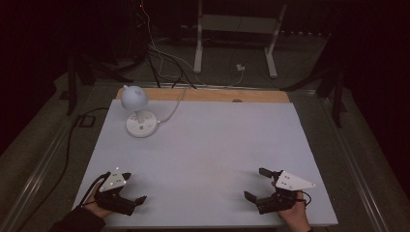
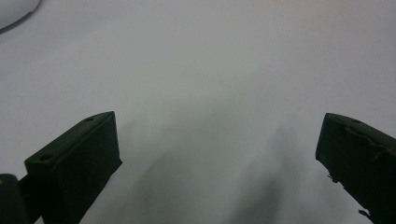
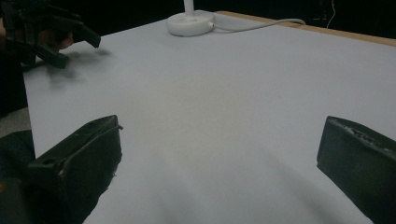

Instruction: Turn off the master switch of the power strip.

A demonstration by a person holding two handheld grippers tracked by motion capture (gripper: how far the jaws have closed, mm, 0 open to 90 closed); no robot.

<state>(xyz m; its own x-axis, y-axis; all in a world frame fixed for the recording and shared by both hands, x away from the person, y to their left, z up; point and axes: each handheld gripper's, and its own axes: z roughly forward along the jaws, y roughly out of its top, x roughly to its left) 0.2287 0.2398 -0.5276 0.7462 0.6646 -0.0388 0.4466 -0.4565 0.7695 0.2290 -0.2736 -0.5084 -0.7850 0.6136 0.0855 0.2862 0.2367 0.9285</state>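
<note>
A small white desk lamp (image 1: 134, 98) with a round head and a disc base (image 1: 141, 124) stands at the back left of the white table sheet (image 1: 208, 145). My left gripper (image 1: 135, 187) rests at the front left corner, open, with nothing between its jaws. In the left gripper view, that gripper (image 2: 217, 140) hovers over bare sheet, with the lamp base's edge (image 2: 14, 9) at the top left. At the front right, my right gripper (image 1: 256, 183) is open and holds nothing. The right gripper view has its own jaws spread (image 3: 219, 149), the lamp base (image 3: 190, 22) far off and the left gripper (image 3: 51, 32) at the upper left.
The lamp's white cable (image 1: 171, 108) runs off the back edge over a wooden strip (image 1: 203, 94). Beyond the table, on the dark floor, are a white metal stand (image 1: 237, 29) and loose wires (image 1: 159, 53). The sheet's front edge (image 1: 208, 226) lies just below both hands.
</note>
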